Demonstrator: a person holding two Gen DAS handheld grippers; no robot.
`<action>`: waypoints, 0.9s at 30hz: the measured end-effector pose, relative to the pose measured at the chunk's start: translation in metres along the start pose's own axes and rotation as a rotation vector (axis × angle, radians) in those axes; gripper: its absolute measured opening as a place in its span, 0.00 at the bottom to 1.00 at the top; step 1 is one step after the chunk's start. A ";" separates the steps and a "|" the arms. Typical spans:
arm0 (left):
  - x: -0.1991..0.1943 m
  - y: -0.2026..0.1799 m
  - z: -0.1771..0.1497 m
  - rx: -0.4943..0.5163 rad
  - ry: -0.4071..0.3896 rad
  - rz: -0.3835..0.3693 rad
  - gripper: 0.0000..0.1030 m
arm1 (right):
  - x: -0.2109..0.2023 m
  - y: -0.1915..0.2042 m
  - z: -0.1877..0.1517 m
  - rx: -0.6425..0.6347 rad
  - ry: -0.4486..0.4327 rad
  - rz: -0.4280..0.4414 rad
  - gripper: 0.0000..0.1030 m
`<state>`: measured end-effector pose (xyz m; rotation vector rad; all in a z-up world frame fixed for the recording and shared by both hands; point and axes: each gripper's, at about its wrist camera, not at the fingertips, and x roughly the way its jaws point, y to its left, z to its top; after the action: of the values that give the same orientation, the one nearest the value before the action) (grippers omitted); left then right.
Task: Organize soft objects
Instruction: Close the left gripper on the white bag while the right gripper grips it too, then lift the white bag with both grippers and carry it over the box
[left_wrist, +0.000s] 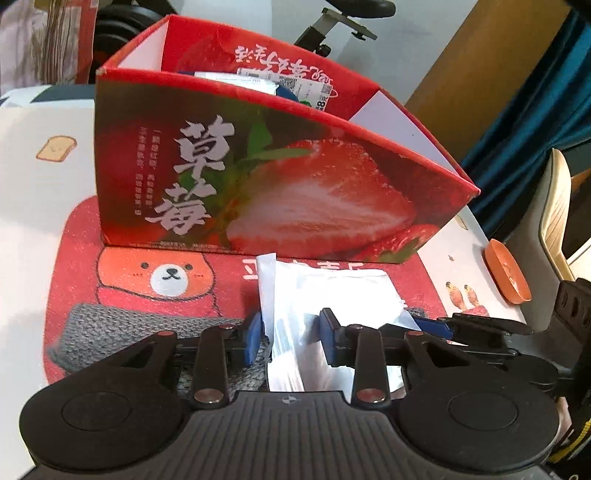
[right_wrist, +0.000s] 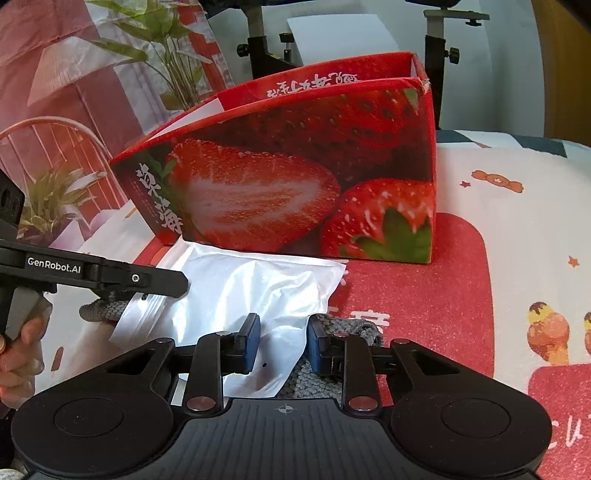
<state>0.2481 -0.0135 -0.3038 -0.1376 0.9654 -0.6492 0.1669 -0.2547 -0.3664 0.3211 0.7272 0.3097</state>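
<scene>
A clear plastic bag lies on a red mat in front of an open red strawberry box. My left gripper has its blue pads closed on the bag's near end, which stands bunched between them. The right gripper is shut on another corner of the same bag, and its blue pad shows at the right of the left wrist view. A grey knitted cloth lies under the bag and sticks out at both sides. The left gripper's black finger reaches over the bag's left end.
The box holds several packets. The red mat carries a bear picture. An orange dish sits at the table's right edge, with a chair beyond it. A person's hand holds the left gripper's handle.
</scene>
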 end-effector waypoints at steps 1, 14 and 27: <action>-0.001 0.000 -0.001 -0.004 0.001 -0.002 0.34 | 0.000 0.000 0.000 0.005 0.000 0.001 0.24; -0.038 -0.024 -0.003 0.043 -0.106 0.012 0.26 | -0.029 0.014 0.015 0.007 -0.090 0.023 0.13; -0.093 -0.054 0.060 0.130 -0.361 0.025 0.26 | -0.070 0.039 0.101 -0.108 -0.290 0.056 0.13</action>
<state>0.2346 -0.0143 -0.1818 -0.1220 0.5754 -0.6358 0.1807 -0.2636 -0.2388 0.2773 0.4153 0.3456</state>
